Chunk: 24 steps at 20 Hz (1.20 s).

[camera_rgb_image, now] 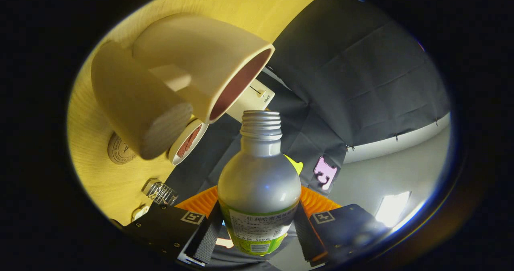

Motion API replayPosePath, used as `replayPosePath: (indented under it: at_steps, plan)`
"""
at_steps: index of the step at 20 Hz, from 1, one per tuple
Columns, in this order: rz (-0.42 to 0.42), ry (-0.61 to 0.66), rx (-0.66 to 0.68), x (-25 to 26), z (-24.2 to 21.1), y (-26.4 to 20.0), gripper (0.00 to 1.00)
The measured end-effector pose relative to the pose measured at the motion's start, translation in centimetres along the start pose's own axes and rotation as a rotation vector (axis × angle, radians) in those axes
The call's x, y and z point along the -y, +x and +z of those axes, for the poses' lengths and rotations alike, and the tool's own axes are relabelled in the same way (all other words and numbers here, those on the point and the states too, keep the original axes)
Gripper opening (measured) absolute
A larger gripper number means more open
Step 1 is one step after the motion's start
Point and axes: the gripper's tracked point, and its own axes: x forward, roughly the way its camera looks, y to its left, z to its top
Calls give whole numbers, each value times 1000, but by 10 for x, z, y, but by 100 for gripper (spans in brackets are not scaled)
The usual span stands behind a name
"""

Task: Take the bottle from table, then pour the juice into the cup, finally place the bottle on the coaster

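The whole scene looks rolled over, so the bottle is tipped. My gripper (257,227) is shut on the bottle (259,186), a silvery one with a green label, one finger pressing each side of its lower body. Its cap is off and the threaded neck (261,123) points ahead, ending just beside the rim of the cream cup (209,58) with a reddish-brown inside. I see no juice stream. The round cork coaster (120,148) lies flat on the yellow wooden table (100,182), beyond the left finger and past the cup.
A cream canister (132,98) with a flat grey-brown top stands close in front of the cup. A small white dish (188,141) with a red inside sits beside it. A clear glass piece (160,191) lies near the table edge. A white card (253,99) rests behind the bottle's mouth.
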Motion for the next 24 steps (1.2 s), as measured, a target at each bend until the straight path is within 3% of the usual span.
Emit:
replayPosePath:
  at_steps: [7, 24]
  plan:
    - [-28, 121, -48, 1, -11, 3, 81]
    - [-95, 711, -180, -2, -20, 6, 81]
